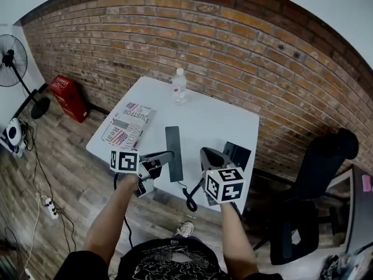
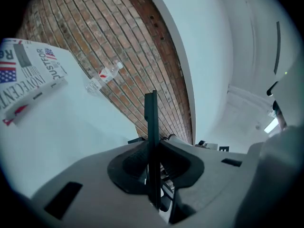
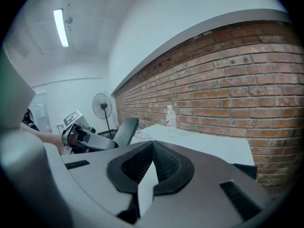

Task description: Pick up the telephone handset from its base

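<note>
A black telephone handset (image 1: 173, 150) hangs above the near part of the white table (image 1: 210, 118), seen as a long flat bar. My left gripper (image 1: 169, 155) is shut on its side. In the left gripper view the handset (image 2: 151, 113) stands edge-on as a thin dark bar clamped between the pads. A black cord (image 1: 189, 198) hangs from its near end, below the table edge. The black phone base (image 1: 238, 154) sits near the table's right front corner. My right gripper (image 1: 205, 153) hovers beside the base, shut with nothing in it (image 3: 152, 144). The right gripper view shows the handset (image 3: 124, 129) to its left.
A clear water bottle (image 1: 179, 86) stands at the table's far edge. A printed newspaper stack (image 1: 127, 125) lies at the left. A black office chair (image 1: 315, 179) is to the right, and a red case (image 1: 69, 97), a fan (image 1: 11, 57) and a power strip (image 1: 48, 206) to the left.
</note>
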### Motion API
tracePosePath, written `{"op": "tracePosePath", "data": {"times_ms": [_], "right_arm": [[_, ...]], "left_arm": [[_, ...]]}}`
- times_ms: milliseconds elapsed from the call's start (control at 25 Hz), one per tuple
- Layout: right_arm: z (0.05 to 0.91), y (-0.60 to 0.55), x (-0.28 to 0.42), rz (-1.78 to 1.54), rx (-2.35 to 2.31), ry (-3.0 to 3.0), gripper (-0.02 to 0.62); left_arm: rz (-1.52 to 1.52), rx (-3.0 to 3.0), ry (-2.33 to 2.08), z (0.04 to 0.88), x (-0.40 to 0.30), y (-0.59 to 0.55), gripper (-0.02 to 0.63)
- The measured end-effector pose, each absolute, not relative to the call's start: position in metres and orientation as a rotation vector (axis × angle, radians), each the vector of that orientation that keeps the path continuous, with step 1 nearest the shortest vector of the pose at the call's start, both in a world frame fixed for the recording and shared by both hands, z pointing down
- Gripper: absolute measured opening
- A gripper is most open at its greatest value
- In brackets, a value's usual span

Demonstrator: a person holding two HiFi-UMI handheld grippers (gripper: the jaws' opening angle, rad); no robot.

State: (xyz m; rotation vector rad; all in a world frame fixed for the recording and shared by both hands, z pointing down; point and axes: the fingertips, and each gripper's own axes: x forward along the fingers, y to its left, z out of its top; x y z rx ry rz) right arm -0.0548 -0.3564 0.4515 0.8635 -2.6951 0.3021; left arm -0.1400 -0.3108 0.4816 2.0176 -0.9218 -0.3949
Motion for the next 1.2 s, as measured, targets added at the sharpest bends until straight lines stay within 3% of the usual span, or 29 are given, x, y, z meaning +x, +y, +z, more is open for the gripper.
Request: {"op": "tracePosePath", "data": {"times_ms": [600,1200], "right_arm": [[0.419,-0.286,-0.132,0.198,0.703,-2.775,0.000],[0.404,-0.218,-0.120,0.146,0.798,-2.779,-0.002]], "left_arm": [[-0.464,2.006,-1.291,0.437,-0.236,-0.221,0.072],[-0.407,2.058,-1.622,0.398,-0.262,-0.152,0.072]]}}
